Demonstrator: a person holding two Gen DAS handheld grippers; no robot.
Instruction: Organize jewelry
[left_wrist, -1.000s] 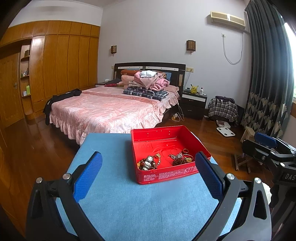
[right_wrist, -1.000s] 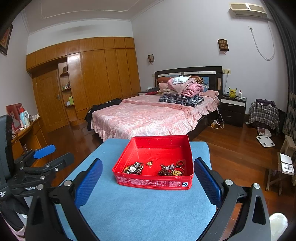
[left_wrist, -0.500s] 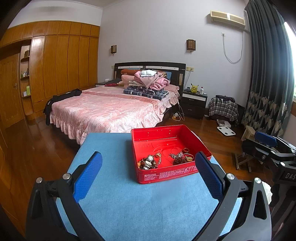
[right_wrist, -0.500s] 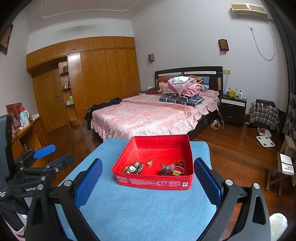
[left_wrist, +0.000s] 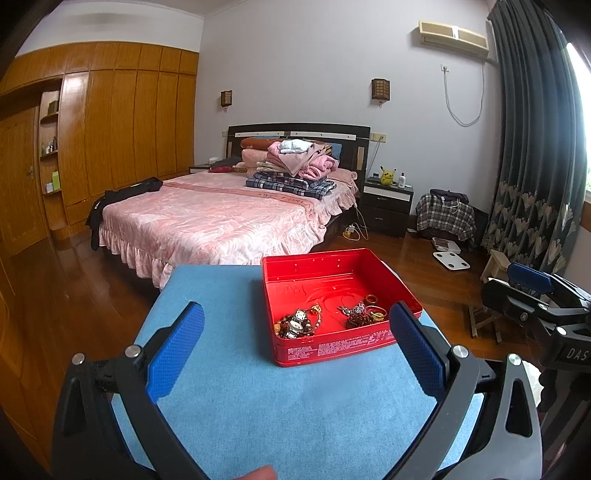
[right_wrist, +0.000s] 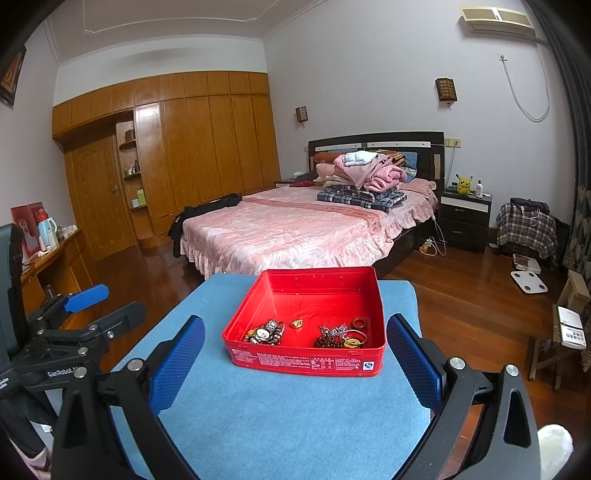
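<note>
Fingers on both grippers, left (left_wrist: 295, 347) and right (right_wrist: 295, 350), spread wide, empty, hovering short of red rectangular metal tin (right_wrist: 236, 334) on blue-covered table (right_wrist: 288, 417). No change vs 1s ago. Jewelry piles (right_wrist: 264, 332) sit inside tin; stage unclear.

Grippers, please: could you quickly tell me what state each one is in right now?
Left gripper: open, holding nothing, short of the red tin.
Right gripper: open, holding nothing, also short of the tin.
</note>
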